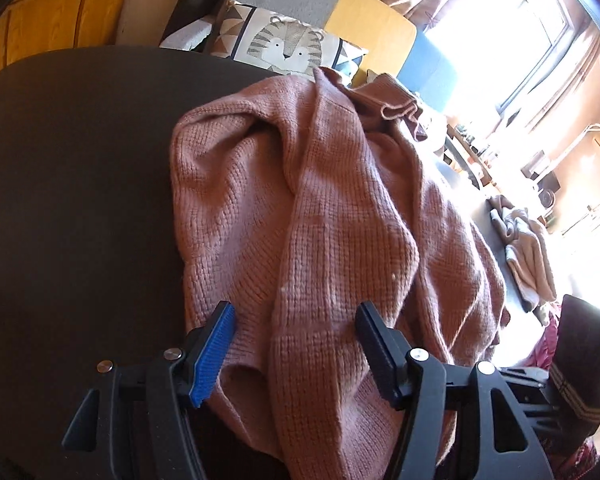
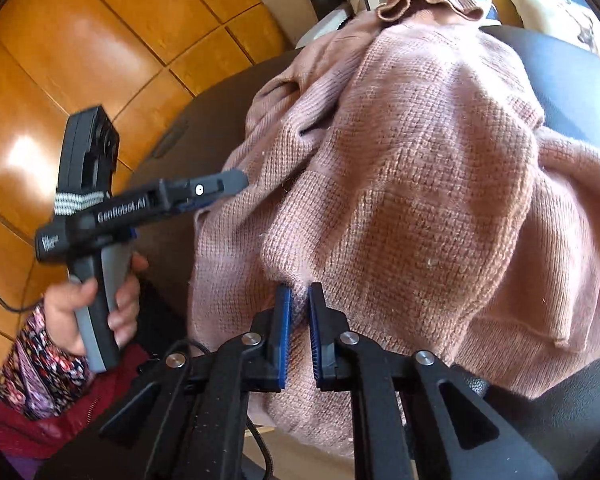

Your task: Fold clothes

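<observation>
Between the right gripper's (image 2: 299, 294) fingers (image 2: 283, 322) sits a raised pinch of pink knit — the pads stand nearly together with a ridge of the sweater (image 2: 400, 184) caught in the narrow gap, so they are clenched on the cloth near its closest edge. From that pinch the sweater runs away from the fingers, its long axis pointing up the right wrist view toward a ruffled hem or cuff at the far end; which of the two it is I cannot tell.

Over on the left side, the left gripper (image 1: 296, 312) hangs with its fingers (image 1: 216, 348) spread wide. A thick fold of the same sweater (image 1: 300, 200) lies between them, but the pads do not press on it — released, holding nothing. In the right wrist view that tool sits at the sweater's left edge, carried by the person's hand (image 2: 100, 304), tips just at the cloth.

The sweater lies bunched and rumpled on the dark bench (image 1: 80, 180), with a tiger-print cushion (image 1: 284, 46) beyond its far end.

My reading: the right side already has its corner while the left does not, so the next move hinges on the left fingers closing on the near edge in line with the right pinch, across the garment's length. Only then can both lift and spread it evenly.
</observation>
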The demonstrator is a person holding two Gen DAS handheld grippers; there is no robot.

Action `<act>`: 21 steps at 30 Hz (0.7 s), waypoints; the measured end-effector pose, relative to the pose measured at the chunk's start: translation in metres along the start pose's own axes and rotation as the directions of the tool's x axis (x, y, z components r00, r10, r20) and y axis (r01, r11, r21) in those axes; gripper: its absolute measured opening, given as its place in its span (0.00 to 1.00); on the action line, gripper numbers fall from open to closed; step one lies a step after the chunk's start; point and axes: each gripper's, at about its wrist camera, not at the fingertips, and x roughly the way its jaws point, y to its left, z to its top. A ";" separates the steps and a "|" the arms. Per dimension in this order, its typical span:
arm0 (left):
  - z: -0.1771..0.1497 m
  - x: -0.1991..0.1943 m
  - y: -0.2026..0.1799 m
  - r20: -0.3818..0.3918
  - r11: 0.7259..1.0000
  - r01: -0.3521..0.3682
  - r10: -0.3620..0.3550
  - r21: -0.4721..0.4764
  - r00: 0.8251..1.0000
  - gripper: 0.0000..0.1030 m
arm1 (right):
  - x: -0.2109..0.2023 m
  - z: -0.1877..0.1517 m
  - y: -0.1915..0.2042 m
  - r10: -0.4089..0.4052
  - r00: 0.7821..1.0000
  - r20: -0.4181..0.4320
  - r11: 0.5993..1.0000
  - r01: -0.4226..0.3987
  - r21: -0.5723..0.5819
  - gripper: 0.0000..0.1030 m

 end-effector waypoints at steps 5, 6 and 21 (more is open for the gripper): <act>-0.010 0.013 -0.025 0.024 0.975 -0.160 0.158 0.153 0.987 0.63 | -0.012 0.002 -0.003 0.024 0.999 0.028 1.000 -0.025 0.019 0.08; -0.013 0.014 -0.028 0.040 0.967 -0.187 0.183 0.175 0.982 0.63 | -0.018 0.004 -0.005 0.025 0.999 0.042 0.999 -0.026 0.024 0.08; -0.020 0.017 -0.027 0.076 0.959 -0.213 0.202 0.187 0.976 0.66 | -0.104 0.069 -0.063 -0.091 0.960 0.265 0.985 0.048 0.165 0.08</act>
